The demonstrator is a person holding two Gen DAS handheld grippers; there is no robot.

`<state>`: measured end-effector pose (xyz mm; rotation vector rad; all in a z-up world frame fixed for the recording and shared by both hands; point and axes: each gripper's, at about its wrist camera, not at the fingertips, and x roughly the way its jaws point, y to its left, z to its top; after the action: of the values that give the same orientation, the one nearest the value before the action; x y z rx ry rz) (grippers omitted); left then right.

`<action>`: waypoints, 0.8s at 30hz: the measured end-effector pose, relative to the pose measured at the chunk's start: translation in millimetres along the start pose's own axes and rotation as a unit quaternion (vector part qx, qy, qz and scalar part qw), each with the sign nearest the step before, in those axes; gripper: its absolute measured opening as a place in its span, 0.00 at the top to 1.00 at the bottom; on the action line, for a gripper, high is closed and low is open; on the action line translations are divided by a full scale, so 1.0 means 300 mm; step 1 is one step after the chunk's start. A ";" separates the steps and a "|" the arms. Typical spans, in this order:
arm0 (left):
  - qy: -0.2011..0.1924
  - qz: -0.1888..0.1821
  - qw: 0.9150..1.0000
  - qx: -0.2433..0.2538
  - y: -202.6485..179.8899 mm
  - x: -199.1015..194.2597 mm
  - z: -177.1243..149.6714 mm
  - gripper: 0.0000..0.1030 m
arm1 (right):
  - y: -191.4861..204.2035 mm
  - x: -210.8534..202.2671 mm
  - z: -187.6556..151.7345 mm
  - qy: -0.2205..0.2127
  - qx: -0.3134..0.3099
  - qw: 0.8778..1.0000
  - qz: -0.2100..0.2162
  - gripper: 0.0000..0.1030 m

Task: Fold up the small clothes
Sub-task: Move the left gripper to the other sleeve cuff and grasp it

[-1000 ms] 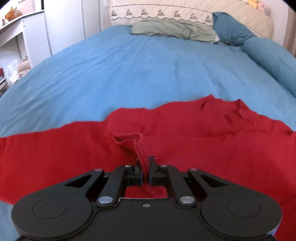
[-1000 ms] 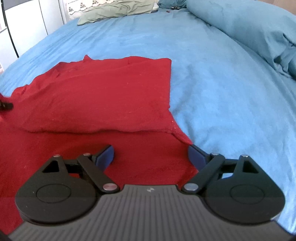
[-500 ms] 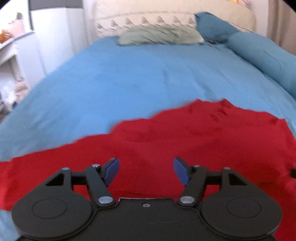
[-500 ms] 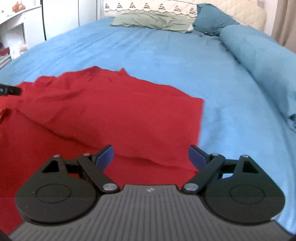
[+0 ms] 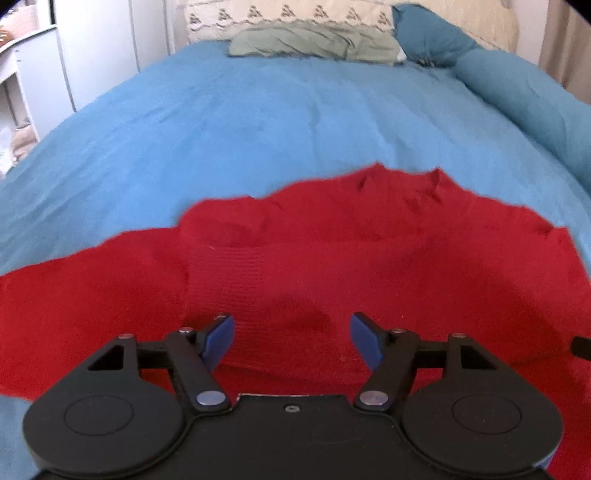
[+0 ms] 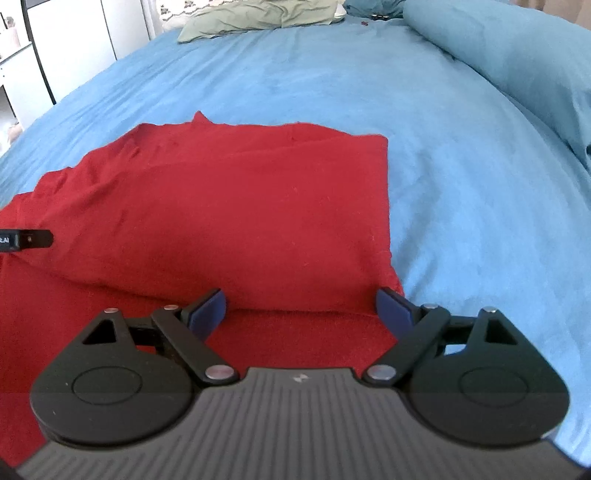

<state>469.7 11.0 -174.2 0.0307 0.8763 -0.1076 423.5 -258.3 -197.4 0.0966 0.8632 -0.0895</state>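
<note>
A red garment lies on the blue bed cover, with one part folded over onto the rest. It also shows in the right wrist view, where the folded layer's near edge runs across just in front of my fingers. My left gripper is open and empty just above the red cloth. My right gripper is open and empty over the garment's near right corner. A tip of the left gripper shows at the left edge of the right wrist view.
A green-grey pillow and a patterned cream pillow lie at the head of the bed. A rolled teal duvet runs along the right side. White furniture stands to the left of the bed.
My left gripper has opened and let go of the red cloth fold it pinched a second ago. The folded layer now lies flat. The right gripper stayed open and shifted slightly.
</note>
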 end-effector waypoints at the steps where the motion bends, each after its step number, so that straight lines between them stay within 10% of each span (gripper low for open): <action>1: -0.007 0.002 1.000 -0.005 0.008 -0.036 0.004 0.28 | 0.003 -0.020 0.016 -0.002 -0.001 1.000 0.000 0.00; 6: -0.042 0.013 0.999 -0.025 0.051 -0.243 0.024 0.26 | 0.019 -0.160 0.058 -0.021 0.010 1.000 0.008 0.00; 9: -0.065 0.022 0.997 -0.046 0.105 -0.373 0.032 0.00 | 0.072 -0.268 0.102 -0.028 -0.013 1.000 -0.007 0.00; 24: -0.087 0.101 0.972 -0.192 0.749 -0.631 -0.050 0.00 | 0.547 -0.455 0.189 0.011 0.011 0.999 0.039 0.00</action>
<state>361.9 250.9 -42.3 -0.2485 0.7024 0.2488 397.1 -96.9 -48.8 0.1519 0.8804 -0.0241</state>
